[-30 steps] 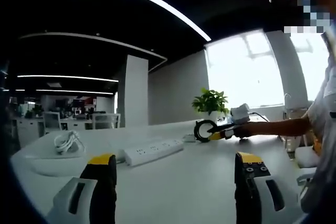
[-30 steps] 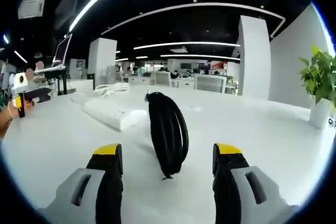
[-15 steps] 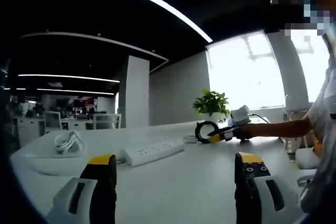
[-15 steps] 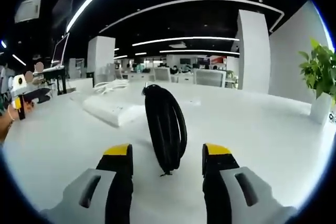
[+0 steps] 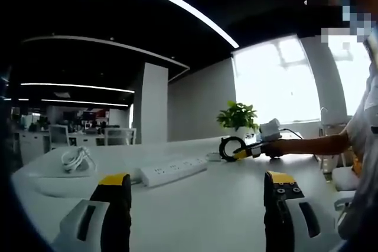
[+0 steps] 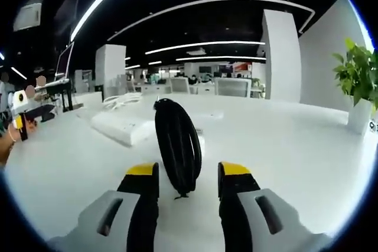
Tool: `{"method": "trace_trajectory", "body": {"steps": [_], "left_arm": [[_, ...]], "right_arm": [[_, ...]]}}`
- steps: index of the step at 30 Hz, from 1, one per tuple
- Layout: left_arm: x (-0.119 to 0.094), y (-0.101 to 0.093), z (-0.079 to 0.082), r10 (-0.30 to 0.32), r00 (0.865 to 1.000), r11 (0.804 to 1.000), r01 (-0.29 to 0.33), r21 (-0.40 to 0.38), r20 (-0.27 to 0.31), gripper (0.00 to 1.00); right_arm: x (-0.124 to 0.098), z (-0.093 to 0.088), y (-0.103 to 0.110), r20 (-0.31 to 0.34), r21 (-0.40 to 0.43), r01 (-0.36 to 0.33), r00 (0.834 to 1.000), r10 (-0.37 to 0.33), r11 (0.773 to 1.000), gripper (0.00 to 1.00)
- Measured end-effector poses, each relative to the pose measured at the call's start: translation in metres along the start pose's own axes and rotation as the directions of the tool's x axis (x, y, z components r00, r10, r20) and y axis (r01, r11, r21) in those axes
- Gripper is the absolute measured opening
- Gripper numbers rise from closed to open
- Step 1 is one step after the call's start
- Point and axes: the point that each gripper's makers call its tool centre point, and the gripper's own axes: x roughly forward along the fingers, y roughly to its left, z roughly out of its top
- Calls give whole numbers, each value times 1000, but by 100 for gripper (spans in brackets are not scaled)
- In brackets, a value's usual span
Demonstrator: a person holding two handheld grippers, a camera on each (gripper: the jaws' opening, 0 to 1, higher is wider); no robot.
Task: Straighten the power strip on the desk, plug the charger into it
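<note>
In the right gripper view the right gripper [image 6: 188,175] has its yellow-tipped fingers [image 6: 143,172] drawn in narrow on either side of a black coiled cable [image 6: 177,153]; whether they actually press it I cannot tell. The coil stands upright on edge on the white tabletop [image 6: 283,146], seen nearly edge-on, a tall dark oval of bundled loops with a small tail at its foot. Its flat face runs roughly along the line of the fingers, so the ring's axis lies across the view.

Beyond and left of the coil lies the white power strip [image 6: 121,128] — a long, flat bar resting on the tabletop, its long axis slanting from near left toward far right in this view. Behind it a loose white cord [image 6: 121,100] is heaped. At the far left edge the left gripper [image 6: 23,113] shows, held in a hand. A potted plant [image 6: 360,87] stands at the right edge.

In the left gripper view the left gripper [image 5: 198,184] hangs over bare tabletop [image 5: 207,205] with its fingers [image 5: 115,184] wide apart and nothing between them. Ahead, the power strip [image 5: 172,170] lies with its socket face up, long axis angled from near left to far right — one end pointing toward the coil. The white cord [image 5: 75,160] sits bundled at the left. Further right the right gripper [image 5: 251,149] meets the black coil [image 5: 229,147], held out on a bare forearm [image 5: 313,144], with the plant [image 5: 237,116] just behind against a bright window.
</note>
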Motion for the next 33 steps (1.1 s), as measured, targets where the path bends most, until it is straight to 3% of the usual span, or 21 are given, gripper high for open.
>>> {"method": "trace_trajectory", "body": {"steps": [33], "left_arm": [[0, -1, -3, 0, 1000, 1000, 0, 8, -6, 95]], "right_arm": [[0, -6, 4, -25, -11, -13, 1000, 13, 1000, 13]]}}
